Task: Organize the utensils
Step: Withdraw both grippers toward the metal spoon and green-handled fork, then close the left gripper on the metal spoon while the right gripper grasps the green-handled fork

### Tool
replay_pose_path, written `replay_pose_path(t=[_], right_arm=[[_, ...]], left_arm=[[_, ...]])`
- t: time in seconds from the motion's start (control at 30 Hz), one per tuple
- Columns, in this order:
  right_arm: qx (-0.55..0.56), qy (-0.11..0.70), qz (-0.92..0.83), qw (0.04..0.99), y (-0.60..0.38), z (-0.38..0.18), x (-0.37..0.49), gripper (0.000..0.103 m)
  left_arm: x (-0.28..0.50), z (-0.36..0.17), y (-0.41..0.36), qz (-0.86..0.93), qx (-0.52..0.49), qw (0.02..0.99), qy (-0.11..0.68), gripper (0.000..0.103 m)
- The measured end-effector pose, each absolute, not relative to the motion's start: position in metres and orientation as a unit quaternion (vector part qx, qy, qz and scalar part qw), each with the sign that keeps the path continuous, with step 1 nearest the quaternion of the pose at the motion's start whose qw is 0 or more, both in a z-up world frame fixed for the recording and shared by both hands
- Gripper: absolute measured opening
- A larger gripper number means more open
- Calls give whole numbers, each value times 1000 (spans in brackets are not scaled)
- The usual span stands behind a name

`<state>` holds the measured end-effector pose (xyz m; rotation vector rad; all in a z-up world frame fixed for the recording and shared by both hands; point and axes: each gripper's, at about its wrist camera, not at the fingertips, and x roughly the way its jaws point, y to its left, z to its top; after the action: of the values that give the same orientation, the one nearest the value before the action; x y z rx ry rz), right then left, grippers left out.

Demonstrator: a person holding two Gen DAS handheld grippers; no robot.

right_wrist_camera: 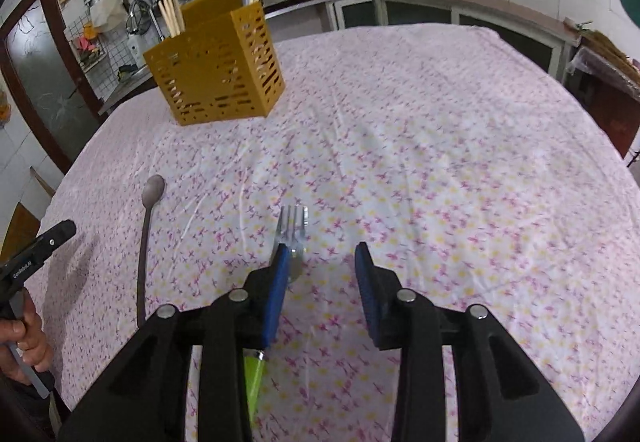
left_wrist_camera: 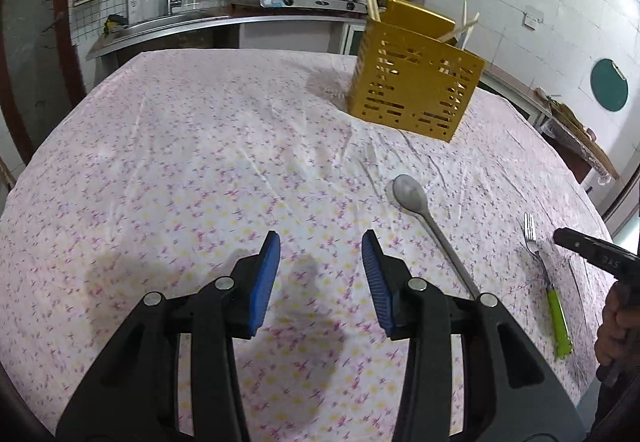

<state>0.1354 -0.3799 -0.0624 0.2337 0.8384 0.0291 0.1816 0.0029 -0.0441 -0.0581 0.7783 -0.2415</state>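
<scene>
Only a few small markings can be read. In the right wrist view, the left gripper (right_wrist_camera: pixel 40 246), far to the left of the fingers (right_wrist_camera: pixel 276 282), carries small white letters on its black body that look like "GenRobot.AI". In the left wrist view, the right gripper (left_wrist_camera: pixel 576 242), far to the right of the fingers (left_wrist_camera: pixel 268 274), has raised letters on its black body, maybe "DAS", but they are unclear. Labels on the jars and the yellow wall picture are too small to read.
</scene>
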Motion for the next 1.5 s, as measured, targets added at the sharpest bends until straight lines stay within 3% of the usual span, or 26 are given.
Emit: replay_pose_path(t=[0.47, 0.6, 0.7, 1.43, 1.5], right_arm=[[74, 432, 23, 899, -355, -80, 166, 35], [56, 432, 21, 900, -350, -79, 173, 23], [47, 435, 21, 899, -347, -77, 177, 22], [60, 384, 5, 921, -374, -39, 181, 21], [60, 385, 6, 921, -375, -40, 181, 21]], left_arm=[[209, -48, -32, -153, -10, 899, 410, 42], [219, -54, -43, -163, -9, 890, 427, 43], [228, -57, -49, -166, -9, 885, 436, 43], [268, -60, -93, -172, -7, 872, 458, 44], [272, -68, -98, -176, -9, 864, 472, 32]])
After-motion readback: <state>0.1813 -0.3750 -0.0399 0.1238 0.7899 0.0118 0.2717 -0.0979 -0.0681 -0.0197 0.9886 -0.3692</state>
